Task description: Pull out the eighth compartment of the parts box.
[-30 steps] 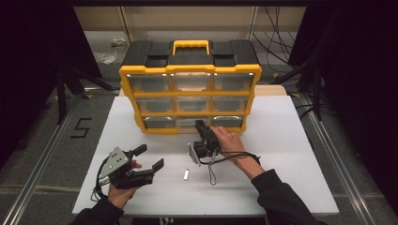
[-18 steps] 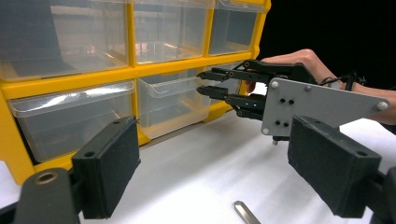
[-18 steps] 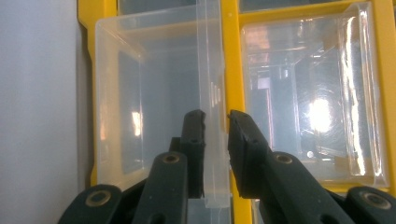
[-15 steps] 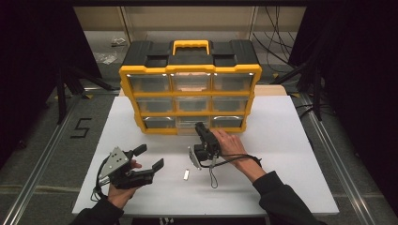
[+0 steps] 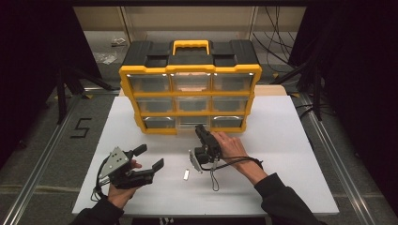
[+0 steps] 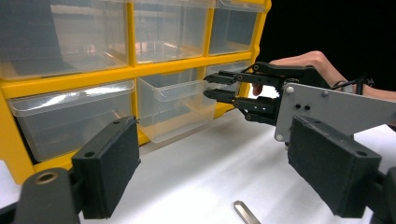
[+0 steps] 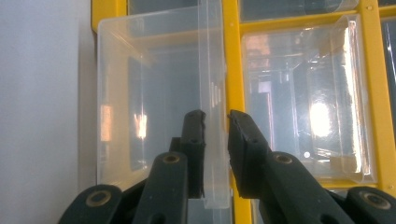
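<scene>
Pulled slightly further out since the earlier frame, the clear bottom-middle drawer (image 5: 193, 123) of the yellow organizer (image 5: 190, 70), near the desk's (image 5: 291, 140) far edge, is pinched at its front lip by the right tool (image 5: 199, 130). Near the front-left corner, the left tool (image 5: 149, 157) is held spread, empty. A "5" (image 5: 80, 128) is marked on the floor.

Organizer cabinet (image 5: 190, 70): yellow frame, black top | drawers (image 6: 175, 107): clear plastic | counter (image 5: 291, 140): white | right hand-held gripper (image 5: 200, 131): black | left hand-held gripper (image 5: 149, 157): black, grey plate | small flat piece (image 5: 186, 175): silver
</scene>
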